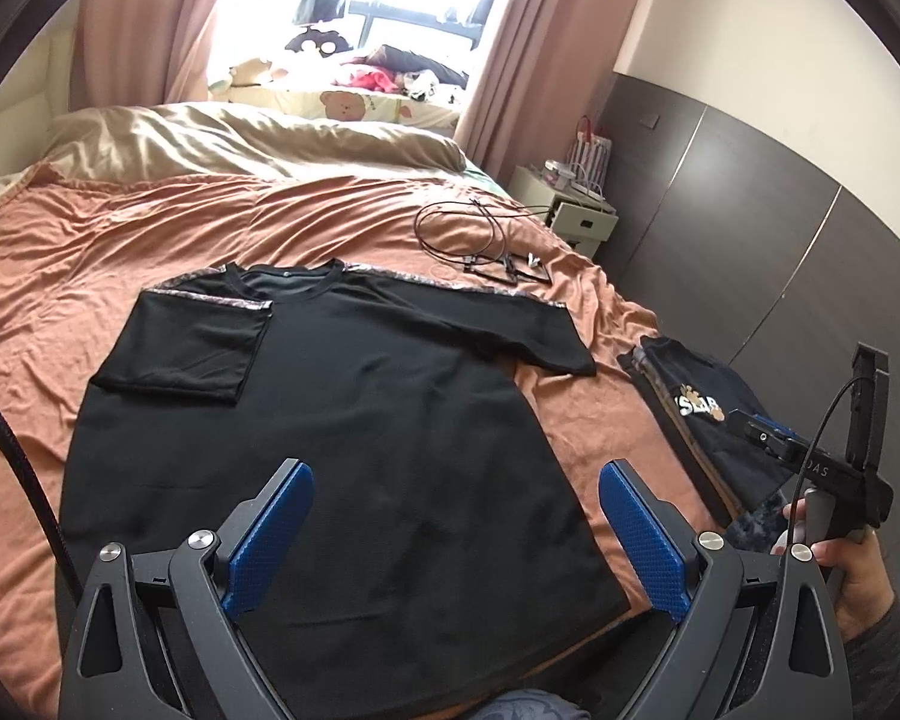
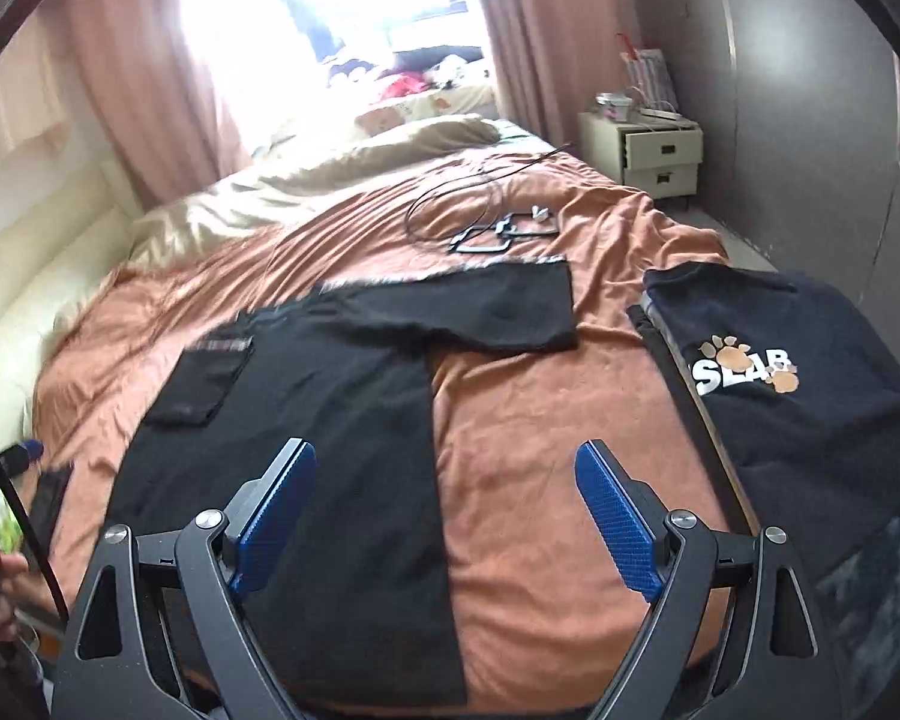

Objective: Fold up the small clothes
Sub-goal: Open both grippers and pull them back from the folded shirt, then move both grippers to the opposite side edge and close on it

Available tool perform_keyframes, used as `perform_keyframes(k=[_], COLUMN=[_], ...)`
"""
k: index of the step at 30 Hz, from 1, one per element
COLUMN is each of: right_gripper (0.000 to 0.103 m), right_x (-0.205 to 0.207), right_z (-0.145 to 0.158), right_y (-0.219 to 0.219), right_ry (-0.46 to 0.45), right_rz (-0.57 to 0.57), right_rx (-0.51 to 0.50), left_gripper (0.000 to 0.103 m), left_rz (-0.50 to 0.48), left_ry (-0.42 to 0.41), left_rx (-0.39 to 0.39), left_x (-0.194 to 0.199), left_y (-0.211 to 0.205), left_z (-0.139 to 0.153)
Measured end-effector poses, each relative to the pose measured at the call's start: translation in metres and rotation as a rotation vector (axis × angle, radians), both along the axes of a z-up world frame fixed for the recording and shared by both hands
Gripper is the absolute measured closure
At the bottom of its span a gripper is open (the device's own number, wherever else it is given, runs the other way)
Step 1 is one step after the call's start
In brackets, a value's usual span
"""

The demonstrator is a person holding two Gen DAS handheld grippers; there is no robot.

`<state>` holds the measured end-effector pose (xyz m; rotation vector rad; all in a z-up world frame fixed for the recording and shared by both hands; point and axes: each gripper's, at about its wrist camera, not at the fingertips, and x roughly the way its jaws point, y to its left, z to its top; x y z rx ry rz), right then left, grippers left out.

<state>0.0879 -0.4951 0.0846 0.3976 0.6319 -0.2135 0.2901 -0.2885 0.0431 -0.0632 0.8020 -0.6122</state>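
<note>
A black T-shirt (image 1: 354,420) lies flat on the orange bedspread (image 1: 120,252), neck away from me. Its left sleeve (image 1: 192,348) is folded in over the body; its right sleeve (image 1: 510,330) lies spread out. The shirt also shows in the right wrist view (image 2: 330,420). My left gripper (image 1: 456,534) is open and empty above the shirt's lower part. My right gripper (image 2: 447,522) is open and empty above the shirt's right edge and the bare bedspread (image 2: 540,450). It shows from the side in the left wrist view (image 1: 810,450).
A stack of folded dark clothes with a paw print logo (image 2: 780,384) lies at the right edge of the bed, also in the left wrist view (image 1: 708,414). Black cables and a small frame (image 1: 486,240) lie beyond the shirt. A beige duvet (image 1: 240,138) and a nightstand (image 2: 660,150) stand farther back.
</note>
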Motion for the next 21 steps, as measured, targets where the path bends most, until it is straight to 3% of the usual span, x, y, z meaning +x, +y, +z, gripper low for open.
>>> perform_keyframes(k=[4, 12, 19, 21], right_gripper=[0.008, 0.007, 0.007, 0.007], right_x=[0.022, 0.103, 0.18, 0.201], right_z=[-0.016, -0.051, -0.075, -0.083], right_y=[-0.025, -0.057, -0.082, -0.089], right_ry=[-0.036, 0.124, 0.191, 0.2], right_rz=[-0.014, -0.04, -0.017, 0.0], right_rx=[0.004, -0.076, -0.088, -0.091], left_gripper=[0.006, 0.006, 0.006, 0.011], left_rz=[-0.008, -0.018, -0.011, -0.002], left_ry=[0.012, 0.046, 0.078, 0.075], left_rx=[-0.001, -0.01, 0.008, 0.037], left_x=[0.03, 0.086, 0.139, 0.155], left_y=[-0.015, -0.047, -0.075, -0.087], left_z=[-0.009, -0.04, -0.07, -0.078])
